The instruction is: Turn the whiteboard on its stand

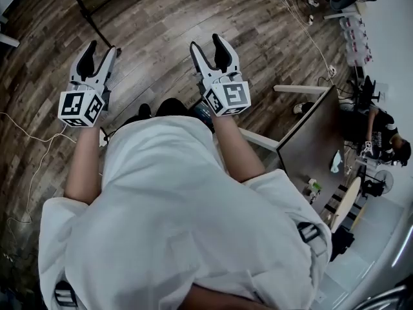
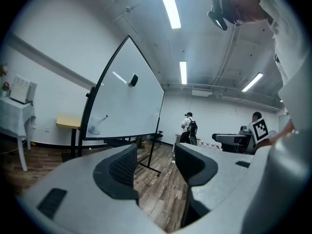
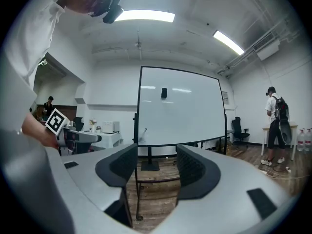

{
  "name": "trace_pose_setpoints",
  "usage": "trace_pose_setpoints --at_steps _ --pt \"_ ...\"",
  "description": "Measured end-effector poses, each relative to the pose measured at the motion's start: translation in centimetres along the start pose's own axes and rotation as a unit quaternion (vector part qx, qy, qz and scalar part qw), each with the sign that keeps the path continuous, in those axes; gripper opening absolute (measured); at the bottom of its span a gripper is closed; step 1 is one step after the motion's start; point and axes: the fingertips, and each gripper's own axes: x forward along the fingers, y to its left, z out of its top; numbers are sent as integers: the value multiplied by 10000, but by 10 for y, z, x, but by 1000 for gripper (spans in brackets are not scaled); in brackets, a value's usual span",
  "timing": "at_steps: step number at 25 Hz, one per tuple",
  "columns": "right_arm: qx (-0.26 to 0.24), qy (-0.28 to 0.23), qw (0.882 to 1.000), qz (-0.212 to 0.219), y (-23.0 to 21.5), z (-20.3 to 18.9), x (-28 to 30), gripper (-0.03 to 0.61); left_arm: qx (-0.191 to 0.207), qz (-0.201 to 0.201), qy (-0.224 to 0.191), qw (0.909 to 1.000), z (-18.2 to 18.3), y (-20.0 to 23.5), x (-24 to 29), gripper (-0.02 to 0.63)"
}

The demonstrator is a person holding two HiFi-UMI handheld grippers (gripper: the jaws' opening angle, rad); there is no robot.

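The left gripper (image 2: 155, 162) and the right gripper (image 3: 155, 164) are both holding their jaws apart around empty air. Well ahead of the right jaws, the whiteboard (image 3: 180, 106) is standing upright on its stand (image 3: 149, 166), long axis level, facing them. To the left jaws it is showing obliquely, ahead and leftward.

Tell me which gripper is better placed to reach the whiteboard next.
The right gripper, probably: the whiteboard sits straight ahead beyond its open jaws, while the left gripper sees it off to one side at an angle. Both are empty and short of it.
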Motion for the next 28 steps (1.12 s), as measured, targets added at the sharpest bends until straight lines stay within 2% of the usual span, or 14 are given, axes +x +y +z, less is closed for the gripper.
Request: trace_pose_setpoints --at_steps 8,15,23,28 --pt "-61 -75 9996 266 -17 5 71 245 -63 323 -71 9994 6 51 34 224" --pt "34 -86 9977 665 -52 6 168 245 40 674 -137 9976 25 99 94 230" --pt "109 -125 9895 1434 -95 19 294 245 19 1249 -312 9917 54 157 176 240" --pt "201 -110 9826 1841 -105 23 358 245 143 1629 -458 9855 79 196 206 246"
